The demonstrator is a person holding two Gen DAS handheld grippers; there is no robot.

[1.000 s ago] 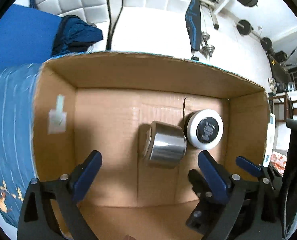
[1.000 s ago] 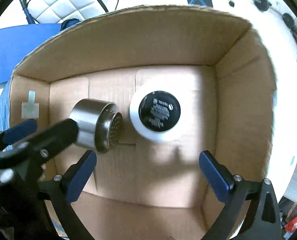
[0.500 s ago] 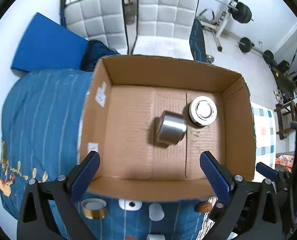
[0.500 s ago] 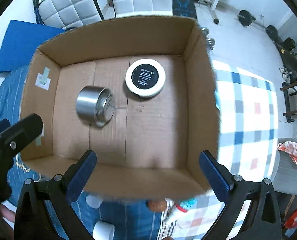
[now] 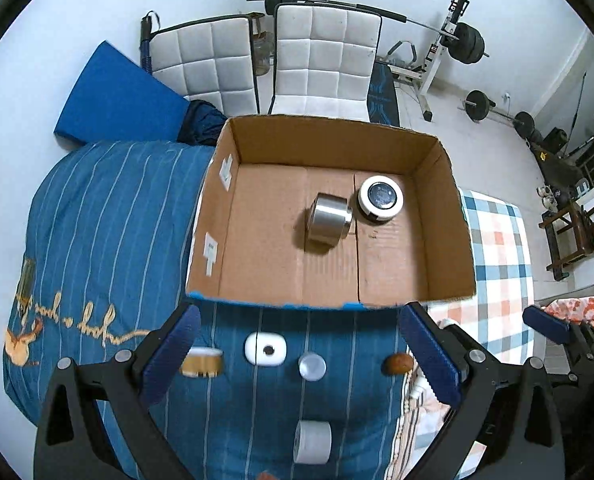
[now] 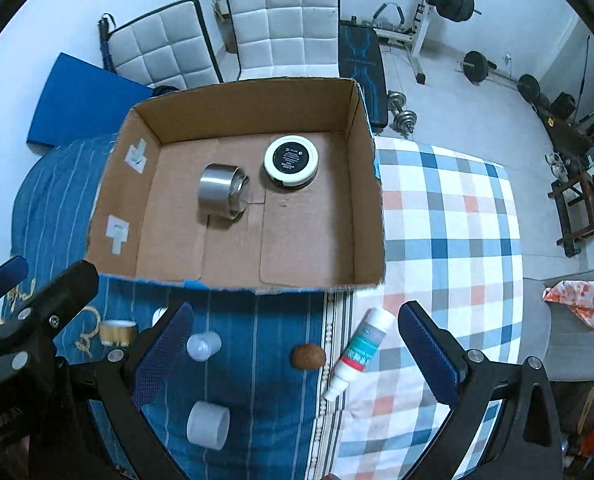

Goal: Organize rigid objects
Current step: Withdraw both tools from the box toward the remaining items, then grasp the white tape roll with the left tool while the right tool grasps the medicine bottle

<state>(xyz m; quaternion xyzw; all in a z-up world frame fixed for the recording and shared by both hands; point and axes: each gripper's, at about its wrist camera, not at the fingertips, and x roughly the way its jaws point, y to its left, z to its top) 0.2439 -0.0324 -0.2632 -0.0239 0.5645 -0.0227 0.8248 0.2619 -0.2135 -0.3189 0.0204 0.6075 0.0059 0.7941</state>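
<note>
An open cardboard box sits on the bed. Inside lie a steel cup on its side and a round white jar with a black lid. In front of the box lie a gold-banded cup, a white rounded case, a small white cap, a brown oval thing, a white cylinder and a white bottle. My left gripper and right gripper are open, empty, held above these.
The bed has a blue striped cover at left and a checked cover at right. Two white padded chairs and a blue mat stand behind the box. Weights and a bench fill the far right.
Both grippers have pulled up and back out of the box, open and empty. The steel cup and the jar stay in the box. The loose items in front have come into view.
</note>
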